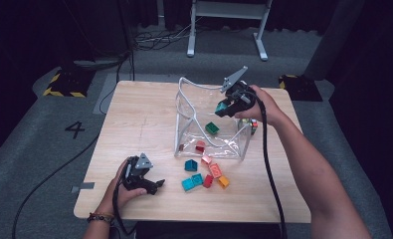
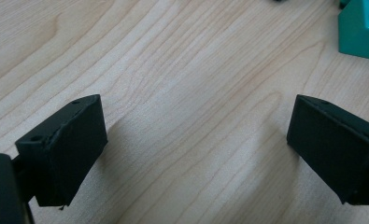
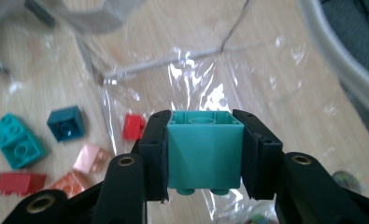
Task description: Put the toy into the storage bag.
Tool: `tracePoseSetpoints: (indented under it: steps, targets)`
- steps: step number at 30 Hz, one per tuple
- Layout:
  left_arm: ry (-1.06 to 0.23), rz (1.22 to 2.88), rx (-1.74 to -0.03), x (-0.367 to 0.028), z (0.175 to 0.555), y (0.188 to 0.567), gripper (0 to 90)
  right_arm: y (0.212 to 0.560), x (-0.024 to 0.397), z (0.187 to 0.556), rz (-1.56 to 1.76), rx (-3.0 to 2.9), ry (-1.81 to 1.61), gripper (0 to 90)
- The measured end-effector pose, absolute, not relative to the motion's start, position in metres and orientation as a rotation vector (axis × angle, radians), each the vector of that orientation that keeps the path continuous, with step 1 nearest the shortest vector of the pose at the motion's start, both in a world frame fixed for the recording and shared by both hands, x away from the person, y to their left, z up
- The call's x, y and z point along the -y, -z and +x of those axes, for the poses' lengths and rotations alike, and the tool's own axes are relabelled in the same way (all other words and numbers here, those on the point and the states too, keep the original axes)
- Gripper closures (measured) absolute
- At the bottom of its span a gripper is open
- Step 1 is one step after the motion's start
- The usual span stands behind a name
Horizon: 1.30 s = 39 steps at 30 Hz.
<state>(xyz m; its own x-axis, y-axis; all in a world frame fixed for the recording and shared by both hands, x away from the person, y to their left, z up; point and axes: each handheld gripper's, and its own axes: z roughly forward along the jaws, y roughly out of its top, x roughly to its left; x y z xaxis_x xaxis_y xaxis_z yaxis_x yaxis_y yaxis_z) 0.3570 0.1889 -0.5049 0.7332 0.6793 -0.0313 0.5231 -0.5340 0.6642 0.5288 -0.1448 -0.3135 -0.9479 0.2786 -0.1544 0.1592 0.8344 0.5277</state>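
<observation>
Two jaws of your right gripper (image 3: pixel 204 154) pinch a teal block (image 3: pixel 204 151) over the clear bag (image 1: pixel 194 99); its hollow underside shows in the right gripper view. Your left gripper (image 2: pixel 196 149) rests spread wide over bare table (image 2: pixel 173 70), beside loose blocks (image 1: pixel 204 174).

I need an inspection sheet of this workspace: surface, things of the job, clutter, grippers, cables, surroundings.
Surface: pale wooden table.
Job's things: teal block clamped in the right hand-held gripper above the open clear bag; green block and red block lie inside; loose blocks lie in front of the bag.
Clutter: small multicoloured thing beside the bag, too small to tell.
Grippers: left hand-held gripper open, low over the table.
Cables: black cable along the right forearm; more on the floor.
Surroundings: grey floor, white frame, number 4.
</observation>
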Motion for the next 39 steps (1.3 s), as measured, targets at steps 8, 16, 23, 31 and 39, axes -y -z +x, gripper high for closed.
tracePoseSetpoints:
  steps: [8, 16, 23, 31, 39]
  targets:
    - [-0.302, 2.264, -0.903, -0.189, 0.357, 0.505, 5.1, 0.318, 0.161, 0.528, 0.37, -2.837, -0.667, 59.0]
    - [-0.301, 2.263, -0.904, -0.189, 0.357, 0.505, 5.0, 0.314, 0.17, 0.528, 0.383, -2.837, -0.597, 59.0]
    - [-0.301, 2.263, -0.903, -0.189, 0.357, 0.505, 5.1, 0.313, 0.17, 0.528, 0.449, -2.843, -0.557, 59.0]
    - [-0.3, 2.264, -0.903, -0.189, 0.357, 0.505, 5.0, 0.311, 0.178, 0.532, 0.479, -2.816, -0.52, 58.7]
    - [-0.294, 2.265, -0.906, -0.189, 0.357, 0.505, 5.0, 0.311, 0.186, 0.532, 0.509, -2.813, -0.503, 58.0]
